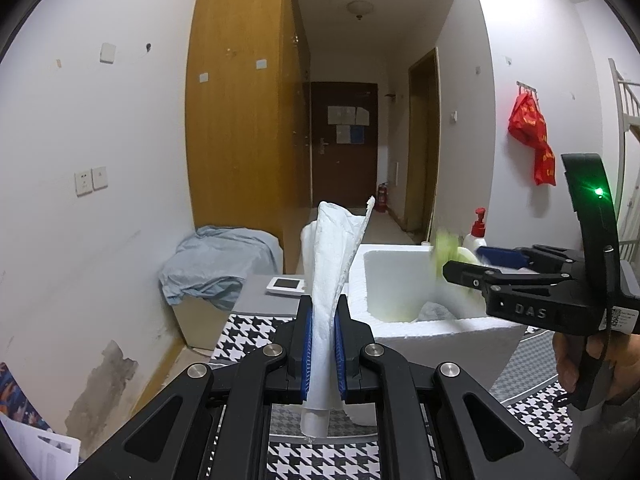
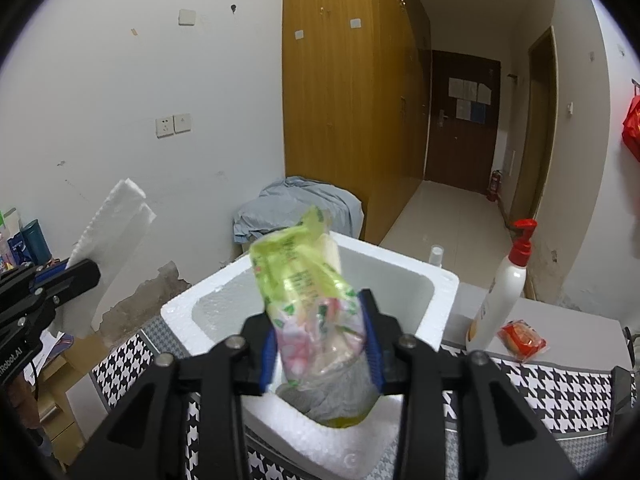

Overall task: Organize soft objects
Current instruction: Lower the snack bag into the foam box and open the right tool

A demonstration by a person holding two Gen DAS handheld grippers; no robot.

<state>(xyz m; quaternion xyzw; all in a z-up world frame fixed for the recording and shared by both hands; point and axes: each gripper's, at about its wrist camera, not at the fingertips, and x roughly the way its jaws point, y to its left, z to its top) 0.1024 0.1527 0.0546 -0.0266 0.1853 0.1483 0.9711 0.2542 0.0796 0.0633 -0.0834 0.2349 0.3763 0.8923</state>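
Note:
My left gripper [image 1: 322, 312] is shut on a folded white paper towel [image 1: 332, 248] that stands upright between its blue pads, left of the white foam box [image 1: 400, 252]. In the right wrist view that towel [image 2: 108, 232] and the left gripper [image 2: 86, 270] are at the far left. My right gripper [image 2: 316, 312] hovers over the foam box [image 2: 448, 292], jaws apart. A blurred green and pink plastic packet [image 2: 308, 292] sits loosely between them, its lower end inside the box. Grey cloth [image 2: 336, 396] lies in the box bottom. The right gripper [image 1: 464, 264] also shows in the left wrist view, held by a hand.
The box stands on a houndstooth tablecloth [image 2: 560, 388]. A white pump bottle with a red top [image 2: 504, 296] and a small red packet [image 2: 522, 338] are right of it. A light blue cloth [image 2: 296, 200] drapes a low box behind. A small white device [image 1: 286, 285] lies near the towel.

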